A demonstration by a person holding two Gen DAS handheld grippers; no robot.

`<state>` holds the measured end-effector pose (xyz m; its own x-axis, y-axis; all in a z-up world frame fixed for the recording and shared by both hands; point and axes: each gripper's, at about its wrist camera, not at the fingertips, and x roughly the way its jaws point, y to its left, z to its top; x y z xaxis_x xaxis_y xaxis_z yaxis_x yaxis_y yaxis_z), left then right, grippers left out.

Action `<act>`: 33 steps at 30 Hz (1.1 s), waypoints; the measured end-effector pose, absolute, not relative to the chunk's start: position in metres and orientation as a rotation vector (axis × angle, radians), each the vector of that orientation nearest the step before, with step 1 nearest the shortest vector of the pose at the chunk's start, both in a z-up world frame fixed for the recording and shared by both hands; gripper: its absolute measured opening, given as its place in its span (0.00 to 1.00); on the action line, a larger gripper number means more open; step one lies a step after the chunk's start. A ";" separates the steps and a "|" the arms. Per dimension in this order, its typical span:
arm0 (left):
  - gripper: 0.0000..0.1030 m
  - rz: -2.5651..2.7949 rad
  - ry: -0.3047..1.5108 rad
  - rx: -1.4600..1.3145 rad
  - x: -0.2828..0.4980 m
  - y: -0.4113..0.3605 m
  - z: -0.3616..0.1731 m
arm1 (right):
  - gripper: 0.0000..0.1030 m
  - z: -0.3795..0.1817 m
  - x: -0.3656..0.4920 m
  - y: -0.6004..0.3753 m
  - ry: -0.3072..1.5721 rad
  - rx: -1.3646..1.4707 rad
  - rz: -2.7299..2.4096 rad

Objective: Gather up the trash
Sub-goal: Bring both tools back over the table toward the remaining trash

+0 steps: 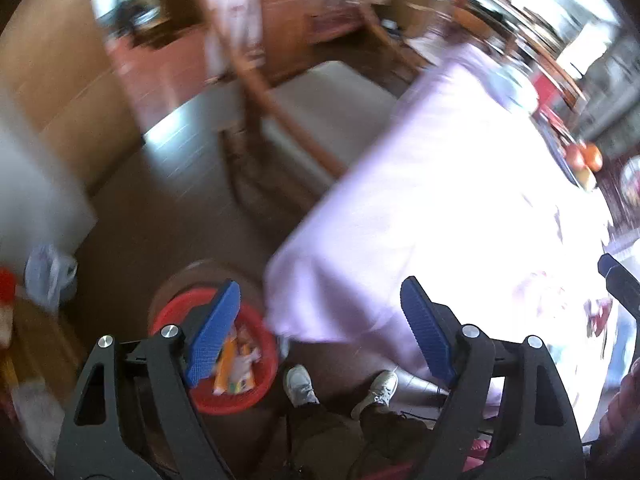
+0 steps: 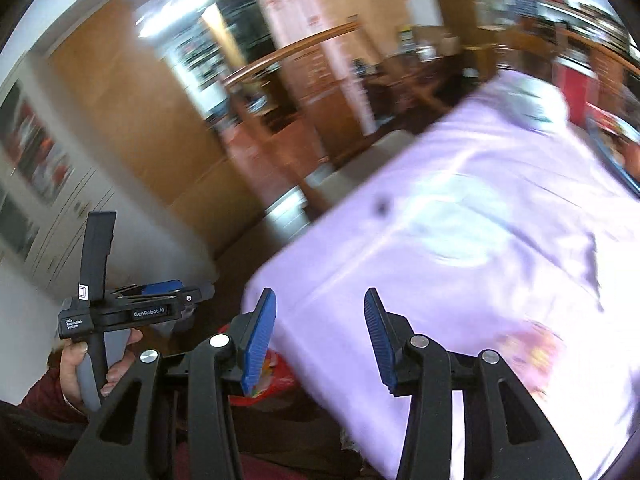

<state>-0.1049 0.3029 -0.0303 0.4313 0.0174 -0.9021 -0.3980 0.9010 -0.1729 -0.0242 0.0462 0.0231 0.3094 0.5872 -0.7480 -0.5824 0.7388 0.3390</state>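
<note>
A red bin point(image 1: 256, 396) stands on the floor by the table corner, holding orange and white wrappers point(image 1: 236, 364). My left gripper point(image 1: 320, 332) hangs above the floor between the bin and the table, jaws wide open with nothing between them. My right gripper point(image 2: 320, 340) is open over the table's near corner, also holding nothing. The red bin point(image 2: 276, 376) shows partly behind its left finger. A blurred pinkish wrapper point(image 2: 532, 352) lies on the lilac tablecloth point(image 2: 460, 240). In the right wrist view the left gripper point(image 2: 168, 292) is held by a hand point(image 2: 76, 360).
A wooden chair point(image 1: 312, 120) with a pale seat stands at the table's far side. The person's shoes point(image 1: 300, 384) are on the dark floor below. A plastic bag point(image 1: 48, 276) lies at the left. Oranges point(image 1: 584, 156) sit on the table's far edge. Both views are motion-blurred.
</note>
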 end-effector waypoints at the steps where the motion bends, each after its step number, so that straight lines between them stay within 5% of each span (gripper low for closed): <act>1: 0.78 0.235 1.103 -0.369 -0.095 0.293 -0.029 | 0.44 0.023 -0.024 0.032 0.984 0.025 0.739; 23: 0.83 -0.356 1.190 0.002 0.011 0.024 -0.044 | 0.50 0.002 -0.063 -0.229 0.914 0.340 0.145; 33: 0.83 -0.362 1.228 0.047 0.031 -0.028 -0.055 | 0.59 -0.010 -0.051 -0.315 0.895 0.369 -0.017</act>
<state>0.0309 -0.0279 -0.0545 0.2870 -0.2458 -0.9258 0.2963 0.9419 -0.1583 -0.0511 -0.3149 -0.0099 0.6296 0.1381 -0.7645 0.1675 0.9368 0.3072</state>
